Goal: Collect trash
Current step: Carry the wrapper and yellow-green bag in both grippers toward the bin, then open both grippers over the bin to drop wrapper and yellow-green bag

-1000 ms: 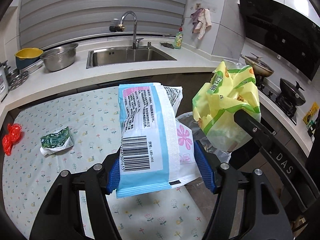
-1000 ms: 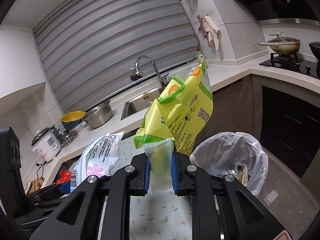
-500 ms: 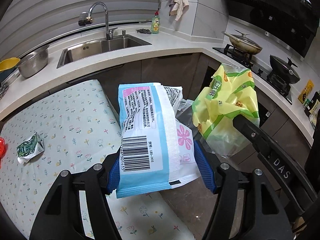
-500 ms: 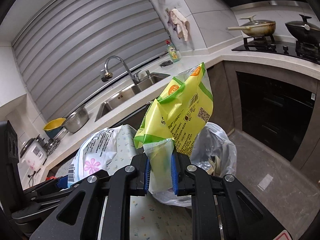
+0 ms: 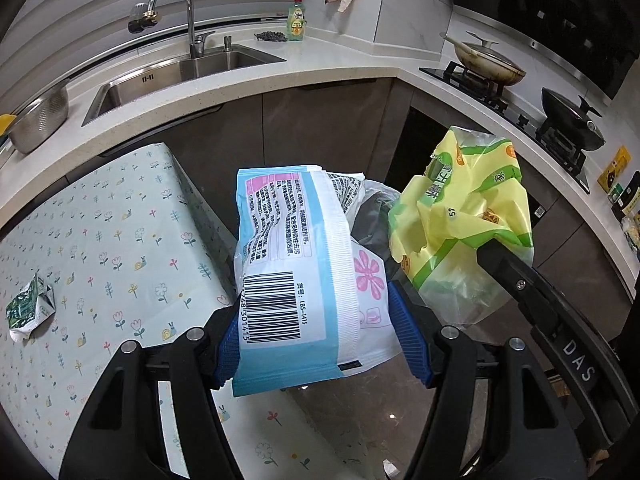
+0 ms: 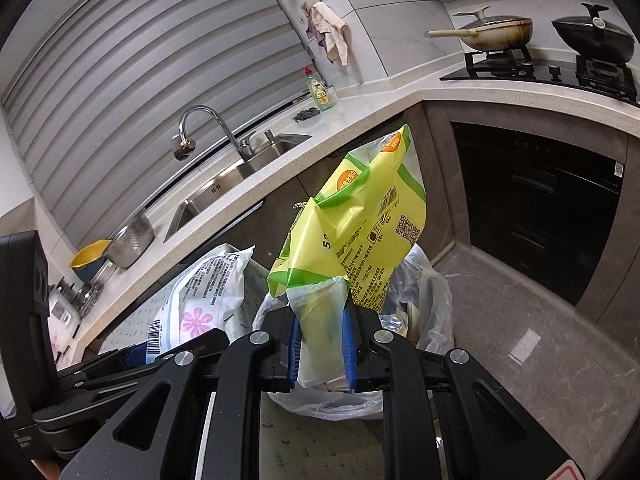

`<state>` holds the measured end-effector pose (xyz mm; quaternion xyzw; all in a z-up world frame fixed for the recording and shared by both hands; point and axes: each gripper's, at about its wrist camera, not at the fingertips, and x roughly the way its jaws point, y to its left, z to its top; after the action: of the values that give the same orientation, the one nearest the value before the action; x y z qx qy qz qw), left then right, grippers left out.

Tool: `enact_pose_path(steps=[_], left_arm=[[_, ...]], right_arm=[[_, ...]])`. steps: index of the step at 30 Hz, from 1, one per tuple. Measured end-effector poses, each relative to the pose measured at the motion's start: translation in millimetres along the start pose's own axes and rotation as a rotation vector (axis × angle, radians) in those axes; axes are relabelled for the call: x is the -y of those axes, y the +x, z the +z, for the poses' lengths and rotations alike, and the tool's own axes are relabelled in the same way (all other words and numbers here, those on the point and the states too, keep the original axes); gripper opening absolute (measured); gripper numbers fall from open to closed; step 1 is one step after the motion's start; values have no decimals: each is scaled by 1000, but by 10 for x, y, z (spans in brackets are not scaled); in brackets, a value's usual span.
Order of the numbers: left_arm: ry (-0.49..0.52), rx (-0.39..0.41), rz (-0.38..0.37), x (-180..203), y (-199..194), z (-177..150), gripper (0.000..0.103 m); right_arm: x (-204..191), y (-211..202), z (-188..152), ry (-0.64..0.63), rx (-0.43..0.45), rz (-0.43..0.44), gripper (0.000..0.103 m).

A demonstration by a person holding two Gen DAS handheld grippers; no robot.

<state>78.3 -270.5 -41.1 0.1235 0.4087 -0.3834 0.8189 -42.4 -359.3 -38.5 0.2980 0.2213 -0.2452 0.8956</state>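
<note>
My left gripper (image 5: 316, 344) is shut on a white and light-blue wrapper (image 5: 292, 256) with a barcode and a pink flower; the same wrapper (image 6: 208, 292) shows at the left of the right wrist view. My right gripper (image 6: 322, 350) is shut on a crumpled yellow-green snack bag (image 6: 360, 232), which also hangs at the right of the left wrist view (image 5: 460, 216). Both bags hang over a bin lined with a clear plastic bag (image 6: 432, 304), standing on the floor past the table's edge. A small green and white crumpled wrapper (image 5: 30, 312) lies on the table.
The table wears a flower-print cloth (image 5: 100, 240). Behind runs a counter with a steel sink (image 5: 180, 76), tap, colander (image 5: 38, 120) and green soap bottle (image 5: 297, 20). Pans sit on the hob (image 5: 492, 68) at the right. Grey floor tiles (image 6: 540, 340) lie beside the bin.
Both grippers have swung right off the table and lower, toward the bin, carrying their bags. The red scrap has left the view and the green wrapper has slid to the left edge.
</note>
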Motion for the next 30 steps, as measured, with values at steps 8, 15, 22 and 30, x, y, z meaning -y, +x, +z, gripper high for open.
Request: enact_pose_path(steps=[8, 15, 22, 30], left_arm=[[9, 1, -16, 50, 178, 74, 64], [13, -3, -19, 72, 277, 124, 65], [-26, 29, -31, 8, 275, 184, 92], [-111, 55, -5, -288, 157, 226, 92]], right_arm=[[66, 41, 7, 6, 0, -30, 16], [84, 84, 12, 8, -7, -42, 16], [67, 109, 4, 6, -8, -47, 16], [3, 181, 11, -9, -27, -29, 21]])
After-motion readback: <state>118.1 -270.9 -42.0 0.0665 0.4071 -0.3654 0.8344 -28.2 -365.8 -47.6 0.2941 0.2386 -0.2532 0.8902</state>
